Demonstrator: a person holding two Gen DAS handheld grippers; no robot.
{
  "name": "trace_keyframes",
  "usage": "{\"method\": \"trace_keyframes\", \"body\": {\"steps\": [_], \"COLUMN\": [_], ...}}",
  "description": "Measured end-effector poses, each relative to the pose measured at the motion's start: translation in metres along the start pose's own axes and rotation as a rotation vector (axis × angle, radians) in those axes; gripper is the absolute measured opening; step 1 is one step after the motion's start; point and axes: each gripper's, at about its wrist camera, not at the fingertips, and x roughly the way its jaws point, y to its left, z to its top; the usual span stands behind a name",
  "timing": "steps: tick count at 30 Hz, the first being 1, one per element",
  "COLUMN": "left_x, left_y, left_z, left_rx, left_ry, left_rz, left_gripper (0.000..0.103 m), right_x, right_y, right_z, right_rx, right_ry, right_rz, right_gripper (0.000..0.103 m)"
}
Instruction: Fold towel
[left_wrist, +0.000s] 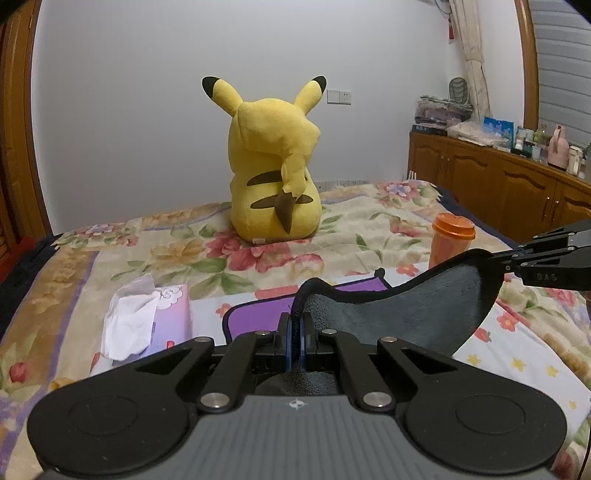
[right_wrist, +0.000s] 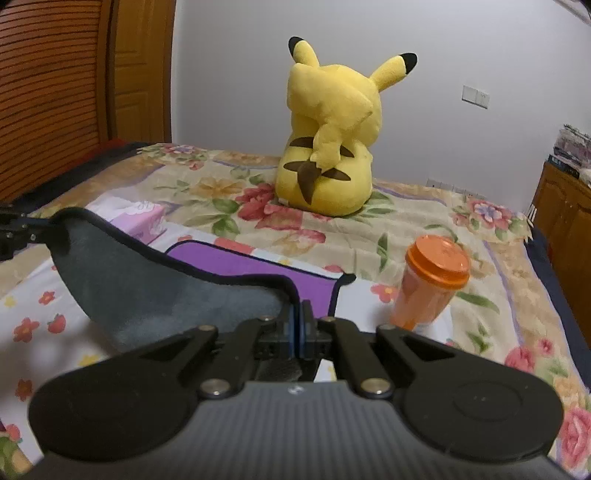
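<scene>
Two grippers share one cloth above a floral bedspread (left_wrist: 369, 221) that fills the lower half of both wrist views. Largest on it is a yellow Pikachu plush (left_wrist: 273, 166), seated with its back to the cameras, well beyond the work. Nearer lies the towel (left_wrist: 402, 306), purple on one face and grey on the other with a dark bound edge: its far part lies flat on the bedspread, while its near edge is lifted and sags in a curve between the two grippers. A pink tissue box (left_wrist: 166, 317) sits just left of the towel, and an orange lidded cup (left_wrist: 450, 240) stands upright to its right, close to the far right corner.

Each end of the raised edge is pinched: the left gripper (left_wrist: 295, 325) has its blue pads closed on the left corner, and the right gripper (right_wrist: 299, 325) is likewise clamped on the right corner. The held edge runs left to right, and the flat purple part lies straight ahead of both, so the fold probably means carrying this edge forward evenly. The cup looks near enough to be brushed.
</scene>
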Motion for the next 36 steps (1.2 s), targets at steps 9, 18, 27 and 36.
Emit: {"method": "trace_keyframes", "body": {"steps": [9,18,27,36], "left_x": [0.009,0.029,0.051,0.079], "left_y": [0.009,0.02,0.032,0.044], "left_z": [0.014,0.021,0.027,0.027], "left_rx": [-0.012,-0.032,-0.051,-0.068], "left_ry": [-0.011,-0.005,-0.003,0.007], "left_rz": [0.002,0.014,0.024,0.038], "left_gripper": [0.007,0.007,0.007,0.007], "right_x": [0.015,0.032,0.047,0.072], "right_y": [0.001,0.001,-0.003,-0.008], "right_z": [0.007,0.016,0.026,0.029], "right_rx": [-0.017,-0.022,-0.042,-0.044], "right_ry": [0.0,-0.018,-0.039,-0.06], "right_rz": [0.004,0.0,-0.019,-0.051], "right_gripper": [0.003,0.003,0.003,0.003]}}
